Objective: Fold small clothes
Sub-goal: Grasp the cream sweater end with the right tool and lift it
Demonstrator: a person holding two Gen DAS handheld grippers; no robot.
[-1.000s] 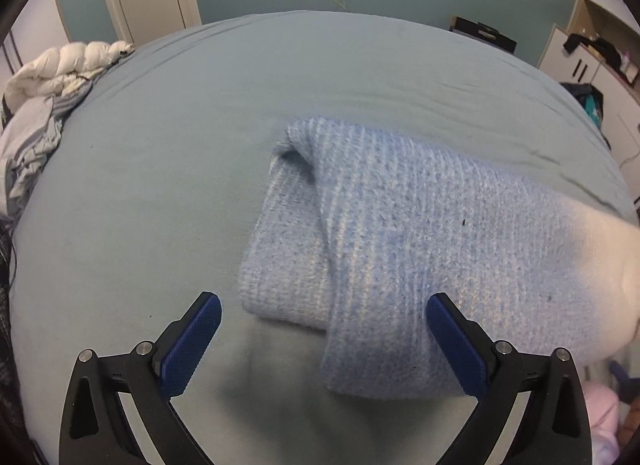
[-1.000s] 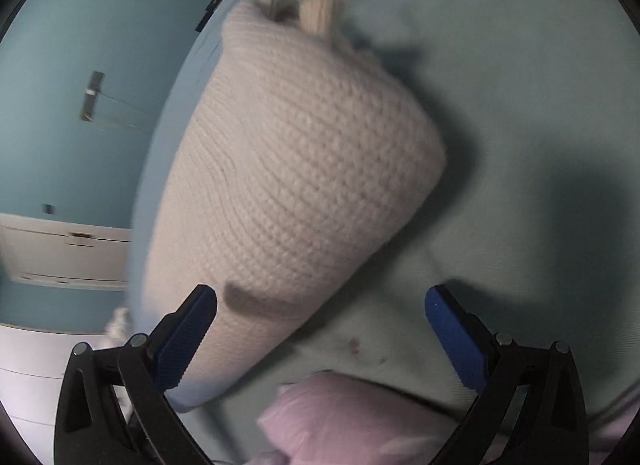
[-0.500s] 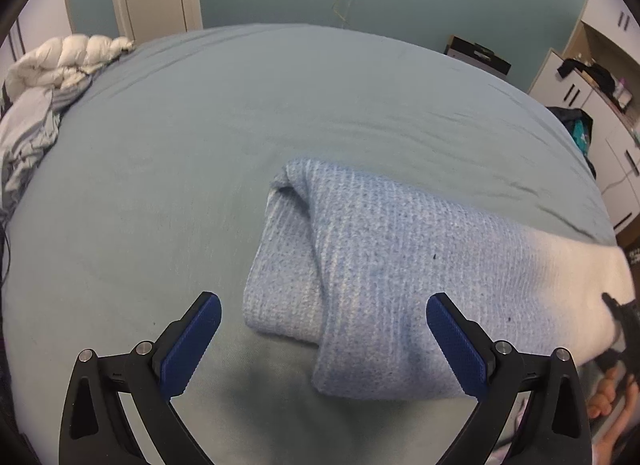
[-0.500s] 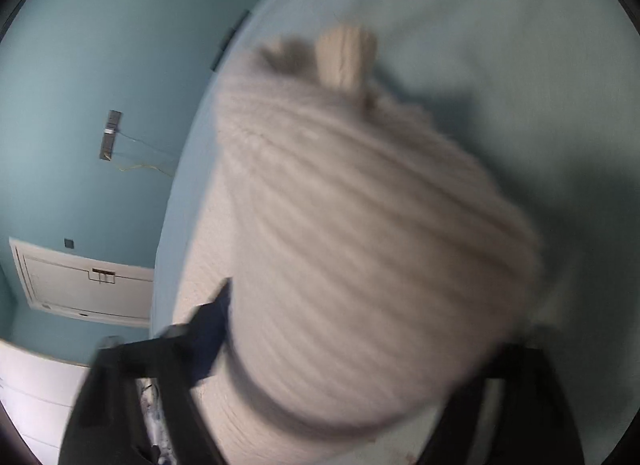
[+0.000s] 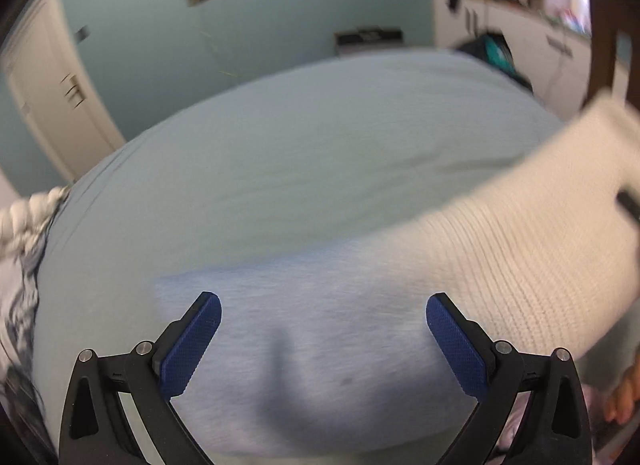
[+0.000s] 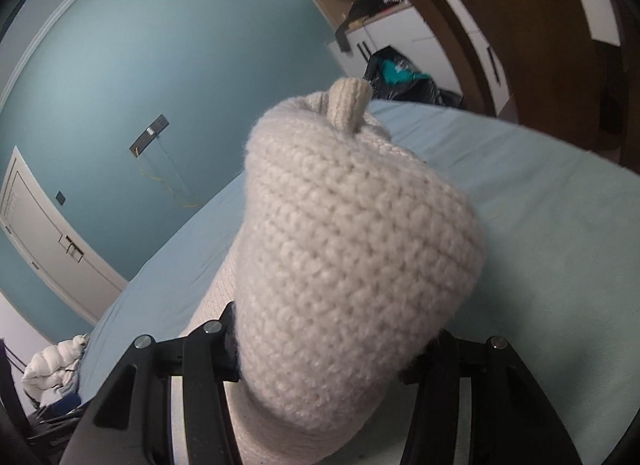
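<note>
We lift one end of a cream knit sweater (image 6: 352,265) off the bed (image 5: 304,169), the right gripper (image 6: 332,349) clamped on a thick bunch of the chunky knit, whose folded bulk bulges up over the fingers and hides their tips. A ribbed cuff (image 6: 348,107) pokes out of the top of the bundle. From the left wrist view, the same sweater (image 5: 360,329) stretches from the near edge of the bed up and away to the right, where the raised end blurs in mid-air; the near part lies in blue-tinted shadow.

The left gripper (image 5: 322,339) hovers over that grounded part with its fingers (image 5: 192,345) set wide and holding nothing. We cannot tell whether the pads touch the fabric.

We judge the step in hand to be carrying the raised end over onto the part that rests on the bed. To do it well, we would keep the right grip firm, since a heavy knit tends to slide and sag, and sweep the end low and flat so the layers land square rather than rolled. The left fingers would serve best pressed down on the grounded part near the intended crease, so the whole piece does not drag across the sheet. A pile of crumpled laundry (image 5: 20,249) lies at the bed's left edge, well apart from the work.
</note>
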